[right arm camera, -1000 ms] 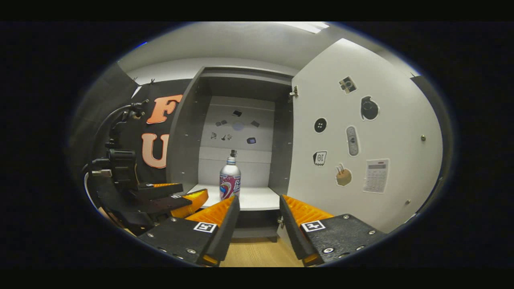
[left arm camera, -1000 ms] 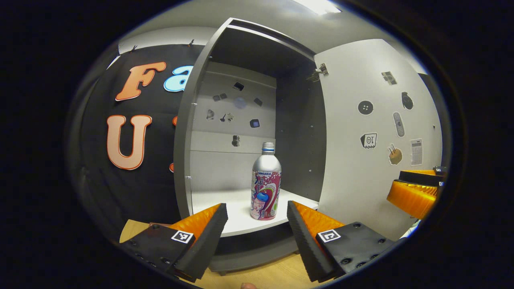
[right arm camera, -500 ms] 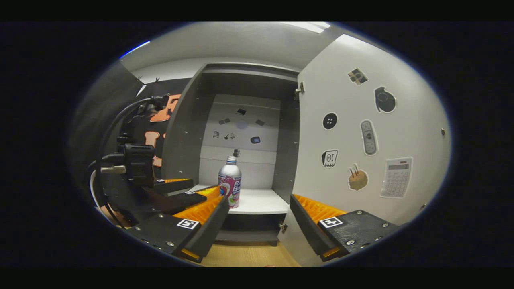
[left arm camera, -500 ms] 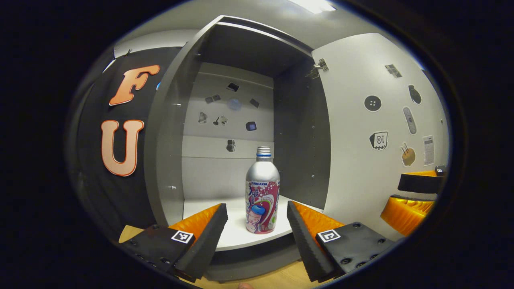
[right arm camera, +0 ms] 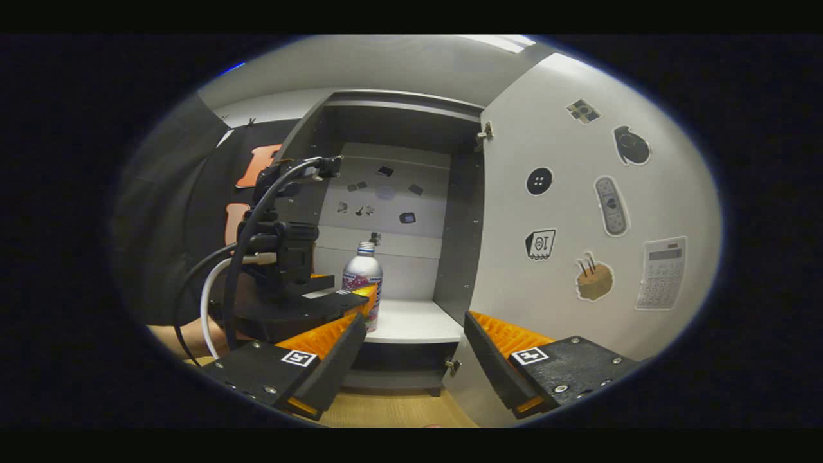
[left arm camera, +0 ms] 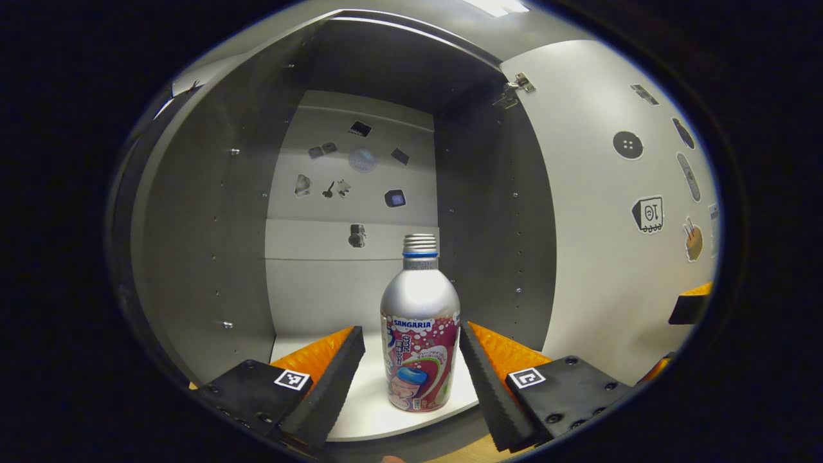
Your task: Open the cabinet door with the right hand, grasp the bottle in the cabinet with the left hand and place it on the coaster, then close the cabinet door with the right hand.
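The bottle [left arm camera: 420, 334] stands upright on the white shelf [left arm camera: 373, 399] inside the open cabinet [left arm camera: 212, 212], silver-shouldered with a blue ring under its bare threaded neck, and it looms far larger in the left gripper view than a second ago, because the left claw [left arm camera: 411, 376] has pushed right up to it. That claw is spread wide, one finger on each side of the bottle's lower body, neither pressing on it. Its label is printed pink with bubbles and a cartoon figure. In the right gripper view the left claw [right arm camera: 360, 297] sits at the shelf's front edge beside the bottle [right arm camera: 362, 278], where earlier it hung back off to the side. The right claw [right arm camera: 411, 347] is released too, fingers apart, empty, held low before the cabinet door [right arm camera: 578, 212]. That door is swung open, dotted with stickers: a button, a remote, a calculator.
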Demonstrator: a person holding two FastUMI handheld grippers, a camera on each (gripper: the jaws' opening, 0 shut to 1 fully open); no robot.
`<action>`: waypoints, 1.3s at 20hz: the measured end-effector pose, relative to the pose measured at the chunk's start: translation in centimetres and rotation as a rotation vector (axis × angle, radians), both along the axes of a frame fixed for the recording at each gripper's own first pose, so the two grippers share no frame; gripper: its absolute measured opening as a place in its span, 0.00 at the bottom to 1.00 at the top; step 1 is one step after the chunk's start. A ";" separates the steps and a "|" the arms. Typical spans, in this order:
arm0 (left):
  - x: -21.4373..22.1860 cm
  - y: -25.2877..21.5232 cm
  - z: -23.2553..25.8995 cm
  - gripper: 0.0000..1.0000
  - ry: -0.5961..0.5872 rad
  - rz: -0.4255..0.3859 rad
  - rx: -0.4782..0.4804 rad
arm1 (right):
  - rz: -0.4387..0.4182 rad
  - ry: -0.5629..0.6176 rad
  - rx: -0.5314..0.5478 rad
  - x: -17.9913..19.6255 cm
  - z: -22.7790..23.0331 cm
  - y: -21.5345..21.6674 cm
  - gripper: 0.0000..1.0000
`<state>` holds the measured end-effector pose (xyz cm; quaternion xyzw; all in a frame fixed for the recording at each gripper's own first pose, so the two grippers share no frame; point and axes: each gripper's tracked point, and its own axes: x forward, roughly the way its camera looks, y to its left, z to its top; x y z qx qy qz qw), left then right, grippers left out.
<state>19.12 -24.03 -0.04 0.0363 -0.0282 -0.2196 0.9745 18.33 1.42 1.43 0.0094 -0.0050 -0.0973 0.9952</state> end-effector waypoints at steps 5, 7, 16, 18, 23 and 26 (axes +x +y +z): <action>1.0 -1.2 -0.3 0.99 -0.004 -0.007 0.005 | 0.001 0.019 0.025 0.3 -0.9 -0.7 0.94; 1.3 -1.4 -0.5 0.96 0.000 -0.006 0.010 | 0.003 0.024 0.024 0.2 -1.1 -0.9 0.94; 1.8 -1.4 -0.9 0.86 -0.006 0.013 0.016 | 0.027 0.029 0.006 -0.4 -1.4 -1.0 0.94; 1.7 -1.3 -0.8 0.82 -0.019 0.011 0.022 | 0.037 0.031 0.001 -0.6 -1.3 -0.8 0.94; 0.4 -0.8 -0.2 0.81 -0.060 0.022 0.024 | 0.053 0.015 -0.021 -1.5 -0.6 -0.6 0.95; -1.0 -0.4 0.3 0.82 -0.071 0.024 0.008 | 0.069 0.009 -0.017 -2.2 -0.5 -0.2 0.95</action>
